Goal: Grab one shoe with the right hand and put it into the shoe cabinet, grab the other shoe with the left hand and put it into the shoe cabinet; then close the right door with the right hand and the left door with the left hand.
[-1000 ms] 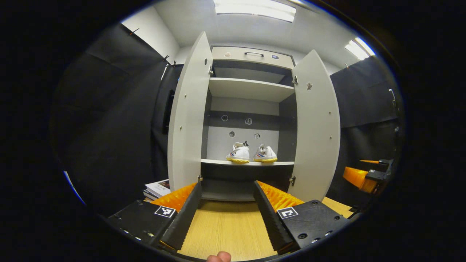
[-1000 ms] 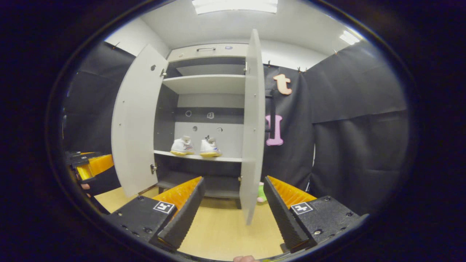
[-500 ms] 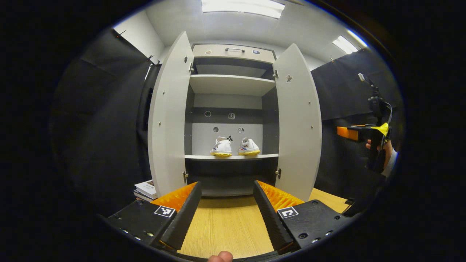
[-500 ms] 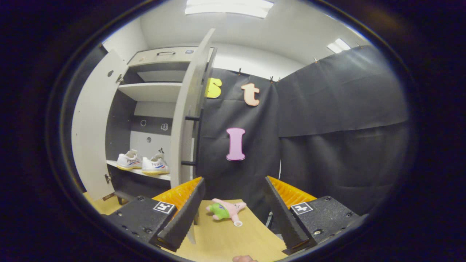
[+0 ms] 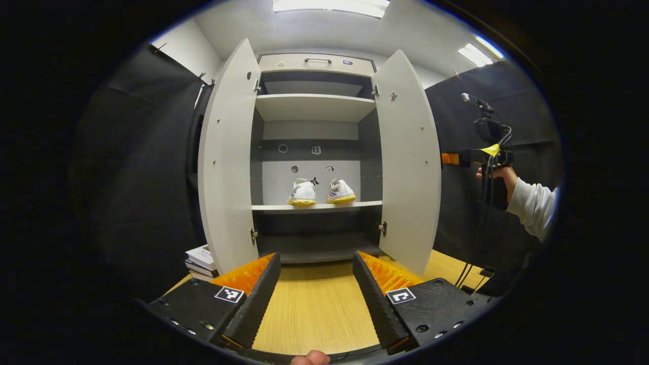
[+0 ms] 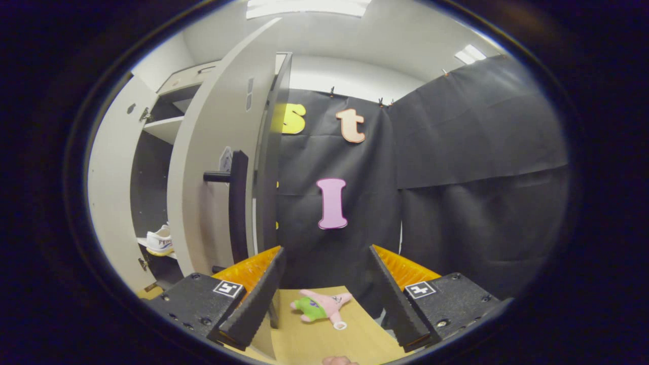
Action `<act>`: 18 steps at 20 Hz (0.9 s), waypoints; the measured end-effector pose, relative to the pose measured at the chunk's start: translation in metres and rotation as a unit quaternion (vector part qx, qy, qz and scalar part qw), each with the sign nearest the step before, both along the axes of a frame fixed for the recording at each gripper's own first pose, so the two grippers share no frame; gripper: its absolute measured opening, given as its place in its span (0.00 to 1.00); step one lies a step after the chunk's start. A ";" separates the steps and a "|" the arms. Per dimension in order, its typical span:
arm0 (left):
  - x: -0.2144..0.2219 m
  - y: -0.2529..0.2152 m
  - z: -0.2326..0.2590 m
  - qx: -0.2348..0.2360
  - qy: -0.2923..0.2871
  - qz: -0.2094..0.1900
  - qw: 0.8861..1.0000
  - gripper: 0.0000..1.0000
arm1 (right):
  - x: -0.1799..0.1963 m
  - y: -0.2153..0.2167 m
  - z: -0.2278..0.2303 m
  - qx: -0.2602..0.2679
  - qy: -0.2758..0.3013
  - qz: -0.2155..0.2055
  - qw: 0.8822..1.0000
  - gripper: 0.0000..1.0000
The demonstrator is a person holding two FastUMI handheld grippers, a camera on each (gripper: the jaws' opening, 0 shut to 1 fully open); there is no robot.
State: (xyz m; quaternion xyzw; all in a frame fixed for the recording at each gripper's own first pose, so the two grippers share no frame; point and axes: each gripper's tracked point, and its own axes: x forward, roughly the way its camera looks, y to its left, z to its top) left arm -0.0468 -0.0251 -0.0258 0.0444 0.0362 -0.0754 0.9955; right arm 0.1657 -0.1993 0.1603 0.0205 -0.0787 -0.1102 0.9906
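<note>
Shoe cabinet [image 5: 314,66] is wide open, both shoes [image 5: 321,192] on the mid shelf. Door step now. Right door [image 5: 409,157] 1st: right gripper [image 6: 324,284], jaws wide w/ nothing inside, sits beside its handle [image 6: 237,203]; needs a push. Left gripper [image 5: 317,291] wide, empty.

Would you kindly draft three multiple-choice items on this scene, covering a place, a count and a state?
1. Where do the shoes stand?
A. on the table
B. on the cabinet's middle shelf
C. on the top shelf

2. How many shoes are in the shoe cabinet?
A. one
B. two
C. three

3. How are the cabinet doors?
A. both open
B. both closed
C. left one closed only

Answers: 1 B, the pair sits on the middle shelf in the left gripper view; 2 B, two stand side by side; 3 A, the left door and right door both stand swung out.
</note>
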 end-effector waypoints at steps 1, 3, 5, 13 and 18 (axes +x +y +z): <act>-0.001 0.000 0.000 -0.001 0.002 0.001 1.000 0.86 | 0.001 -0.001 0.001 -0.003 -0.002 -0.003 1.000 0.98; 0.002 0.001 -0.002 0.000 0.005 0.002 1.000 0.86 | 0.001 0.009 0.006 0.004 -0.009 0.008 1.000 0.98; 0.005 -0.002 -0.003 0.000 0.008 -0.001 1.000 0.86 | -0.003 0.017 0.004 0.006 -0.005 0.013 1.000 0.96; 0.009 -0.007 -0.003 0.005 0.005 -0.007 1.000 0.86 | 0.003 0.093 0.002 0.030 -0.005 0.073 0.997 0.96; 0.007 0.013 -0.007 0.003 0.011 0.020 1.000 0.86 | 0.029 0.158 0.005 0.048 -0.003 0.125 0.991 0.96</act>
